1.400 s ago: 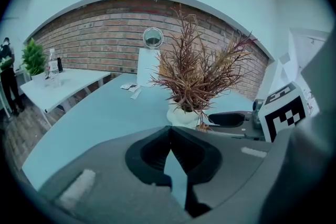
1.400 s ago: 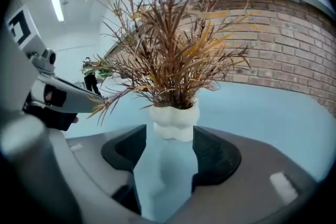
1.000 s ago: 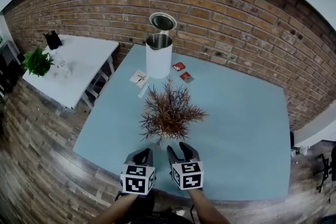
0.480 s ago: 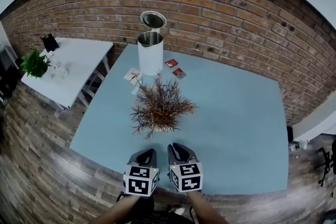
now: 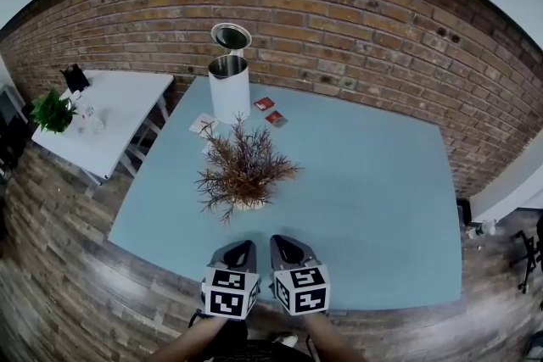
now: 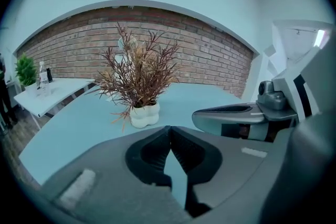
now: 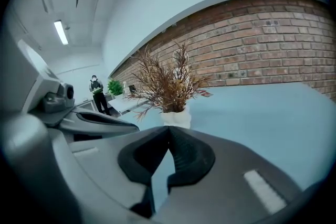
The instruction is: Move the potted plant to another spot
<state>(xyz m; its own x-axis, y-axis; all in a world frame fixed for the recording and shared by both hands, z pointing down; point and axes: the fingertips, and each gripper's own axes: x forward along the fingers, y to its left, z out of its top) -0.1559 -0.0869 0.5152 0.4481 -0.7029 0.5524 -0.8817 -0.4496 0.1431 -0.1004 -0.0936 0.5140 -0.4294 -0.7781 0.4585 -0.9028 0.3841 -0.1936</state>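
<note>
The potted plant [image 5: 243,169], dry brown twigs in a small white lobed pot [image 6: 144,114], stands on the light-blue table [image 5: 373,199] left of its middle. Both grippers hover side by side over the table's near edge, short of the pot and apart from it. My left gripper [image 5: 240,250] is shut with nothing in it; its tips [image 6: 169,128] meet. The jaws of my right gripper [image 5: 284,246] are closing, with the tips [image 7: 169,128] touching and nothing between them. The pot [image 7: 176,117] sits straight ahead of both.
A white kettle [image 5: 230,89] with its lid up stands at the table's far left, with two red packets [image 5: 270,111] and a paper card [image 5: 203,125] near it. A white side table [image 5: 102,123] with a green plant [image 5: 51,110] stands to the left. A brick wall [image 5: 356,47] runs behind. A person [image 7: 95,93] stands far off.
Both grippers have drawn back from beside the pot toward the table's near edge. The plant has stayed on the table, and the right jaws have come together.
</note>
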